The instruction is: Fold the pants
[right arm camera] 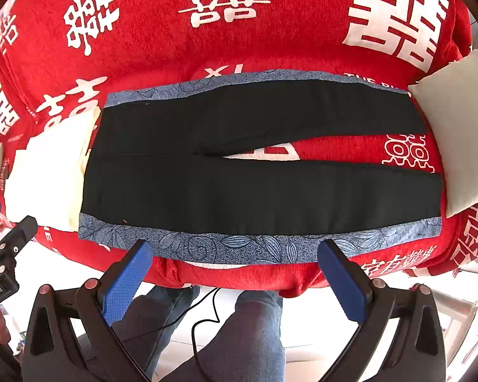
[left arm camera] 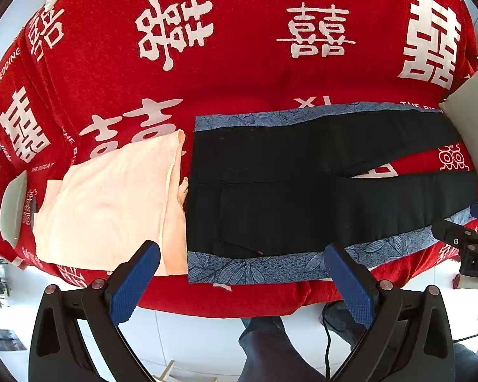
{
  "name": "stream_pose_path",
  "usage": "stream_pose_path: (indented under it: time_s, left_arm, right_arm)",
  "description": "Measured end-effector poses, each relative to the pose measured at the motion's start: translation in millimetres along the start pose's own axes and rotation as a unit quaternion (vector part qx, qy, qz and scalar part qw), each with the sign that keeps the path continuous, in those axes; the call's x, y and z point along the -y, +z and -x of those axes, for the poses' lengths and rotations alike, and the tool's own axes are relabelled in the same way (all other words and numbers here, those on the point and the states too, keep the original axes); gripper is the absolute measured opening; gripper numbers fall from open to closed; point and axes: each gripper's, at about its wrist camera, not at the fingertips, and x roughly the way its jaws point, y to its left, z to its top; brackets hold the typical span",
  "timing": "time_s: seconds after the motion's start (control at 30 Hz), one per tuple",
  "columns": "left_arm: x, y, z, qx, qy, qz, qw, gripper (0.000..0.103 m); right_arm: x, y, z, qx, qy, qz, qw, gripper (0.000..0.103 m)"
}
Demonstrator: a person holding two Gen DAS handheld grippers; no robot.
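Pants [right arm camera: 258, 172] lie flat and unfolded just beyond our jaws, so we judge the folding has not yet begun. Our left gripper [left arm camera: 242, 264] is spread wide and holds nothing; its blue pads [left arm camera: 133, 283] hover over the near edge by the waist. Our right gripper [right arm camera: 235, 261] is just as wide and just as empty, poised over the near blue floral trim [right arm camera: 239, 245] further along the leg.

Outward from there, the black pants stretch across the red cover [right arm camera: 162, 47], waist to our left, legs running right and parted in a narrow V. The next move, we think, calls for both grippers to drop onto the near leg's edge, pinch the cloth, and carry it over onto the far leg.

The left view alone shows the full peach cloth [left arm camera: 111, 203] touching the waist, and the right gripper at its edge. The right view alone shows both leg ends reaching the white cushion [right arm camera: 462, 133], which seems to overlap the hems, and the whole gap between the legs.
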Motion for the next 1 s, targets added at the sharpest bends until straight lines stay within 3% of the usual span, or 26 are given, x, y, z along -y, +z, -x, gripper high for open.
stream_pose_path:
  time_s: [0.63,1.0]
  left_arm:
    - [15,1,6,-0.001,0.019,0.018,0.9997,0.103]
    - [38,-27,6,-0.033,0.005,0.095,0.9949,0.103]
  right_arm:
    - [18,10,-1,0.005,0.017,0.014,1.0,0.103]
    - [52,5,-7,-0.024,0.027,0.053,0.998,0.103]
